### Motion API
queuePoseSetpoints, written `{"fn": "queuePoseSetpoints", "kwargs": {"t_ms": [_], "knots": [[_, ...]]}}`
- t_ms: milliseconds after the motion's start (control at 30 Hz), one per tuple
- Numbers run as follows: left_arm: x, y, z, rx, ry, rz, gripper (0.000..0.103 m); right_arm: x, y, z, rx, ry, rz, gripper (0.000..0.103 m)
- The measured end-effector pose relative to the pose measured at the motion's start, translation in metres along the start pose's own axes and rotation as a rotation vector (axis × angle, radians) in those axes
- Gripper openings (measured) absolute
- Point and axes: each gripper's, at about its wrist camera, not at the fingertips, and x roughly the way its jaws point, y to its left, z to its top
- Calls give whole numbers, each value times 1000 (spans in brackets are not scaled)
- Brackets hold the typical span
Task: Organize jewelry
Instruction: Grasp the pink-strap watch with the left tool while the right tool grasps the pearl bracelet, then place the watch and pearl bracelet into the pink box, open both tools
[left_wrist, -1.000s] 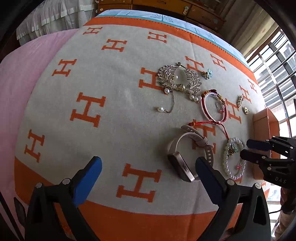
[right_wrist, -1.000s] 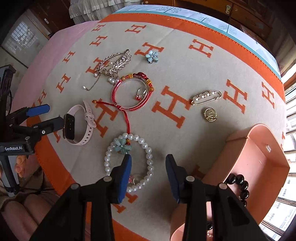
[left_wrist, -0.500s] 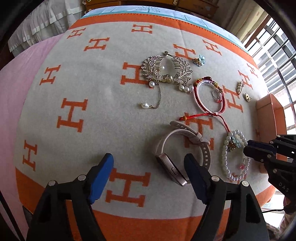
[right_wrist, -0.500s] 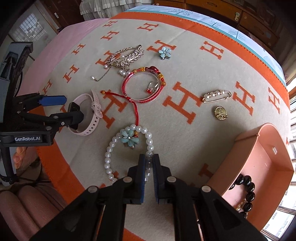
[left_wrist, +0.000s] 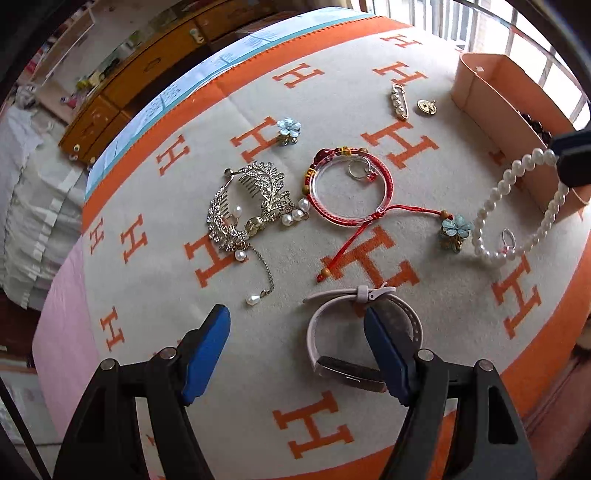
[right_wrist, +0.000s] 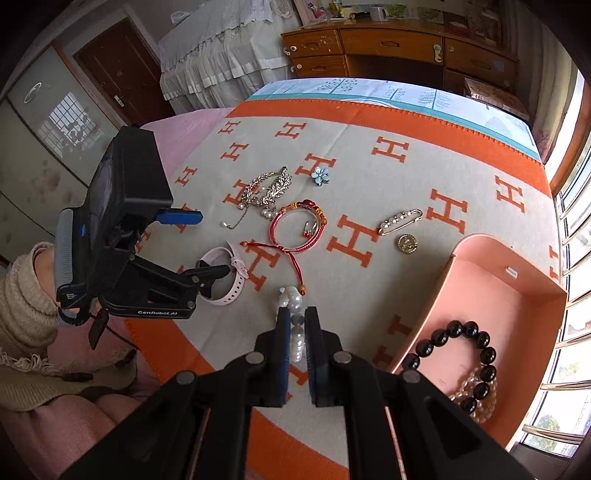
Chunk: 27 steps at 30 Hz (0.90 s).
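Near the open salmon-pink box (right_wrist: 509, 291), the right gripper (right_wrist: 296, 345) pinches a dangling white pearl bracelet (left_wrist: 517, 206) that could snag the rim, while the left gripper (left_wrist: 297, 354) gapes wide.

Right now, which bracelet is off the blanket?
The pearl bracelet: the right claw is shut on it, lifting one end. The red cord bracelet lies flat; the black bead bracelet sits in the pink box.
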Motion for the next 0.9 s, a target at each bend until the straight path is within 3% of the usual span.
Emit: {"fn": "queuePoseSetpoints", "kwargs": {"t_ms": [133, 167, 233, 300, 333, 433, 600, 900], "knots": [[5, -14, 10, 192, -13, 23, 73, -10, -3, -1, 32, -29, -4, 8], [7, -16, 13, 230, -15, 22, 69, -10, -4, -2, 42, -33, -6, 8], [9, -18, 9, 287, -12, -1, 55, -12, -7, -2, 57, -38, -9, 8], [11, -18, 15, 304, 12, -25, 23, -14, -9, -4, 72, -46, -7, 8], [14, -18, 16, 300, 30, -34, 17, -15, -11, -4, 79, -50, -6, 8], [15, -13, 21, 271, 37, -57, 14, -21, -14, -6, 101, -74, -3, 8], [-8, 1, 25, 105, 9, -150, 8, -41, -19, -8, 126, -133, -1, 8], [-94, -11, 52, -29, -163, -201, 8, -100, -37, -20, 174, -306, -36, 8]]}}
